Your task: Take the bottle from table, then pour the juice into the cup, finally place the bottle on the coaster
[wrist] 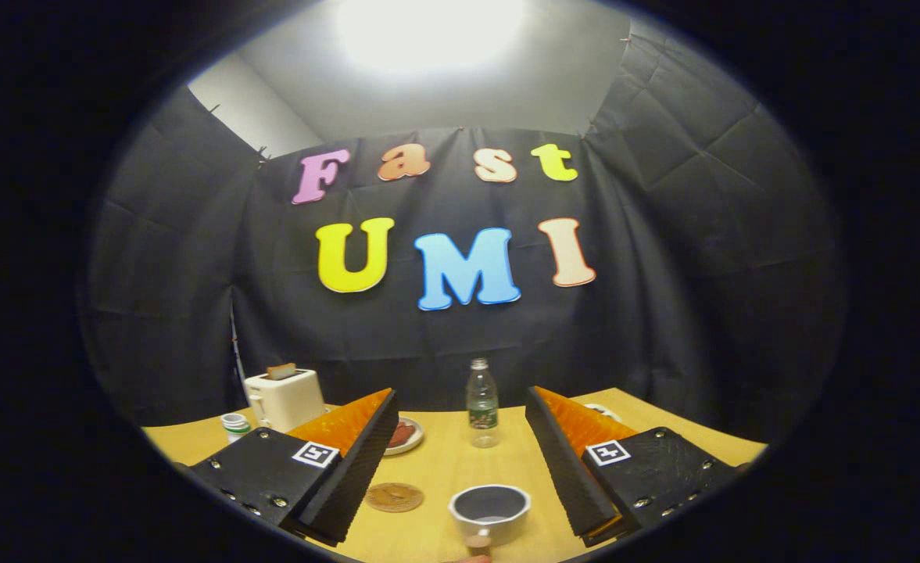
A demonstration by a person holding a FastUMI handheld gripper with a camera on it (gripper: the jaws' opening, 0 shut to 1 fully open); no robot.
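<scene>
The claw (pixel 460 469) is held level above the table, facing straight ahead, its two fingers (pixel 350 469) spread wide apart and gripping nothing, each finger angled outward with its ridged inner pad facing the other

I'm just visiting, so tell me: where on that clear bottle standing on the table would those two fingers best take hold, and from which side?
Probably the bottle's straight middle, around its label, coming in level from the front. It stands upright beyond the cup, roughly centred ahead of the open gripper, whose fingers stand wide enough to pass either side. The narrow neck offers less surface to hold.
</scene>
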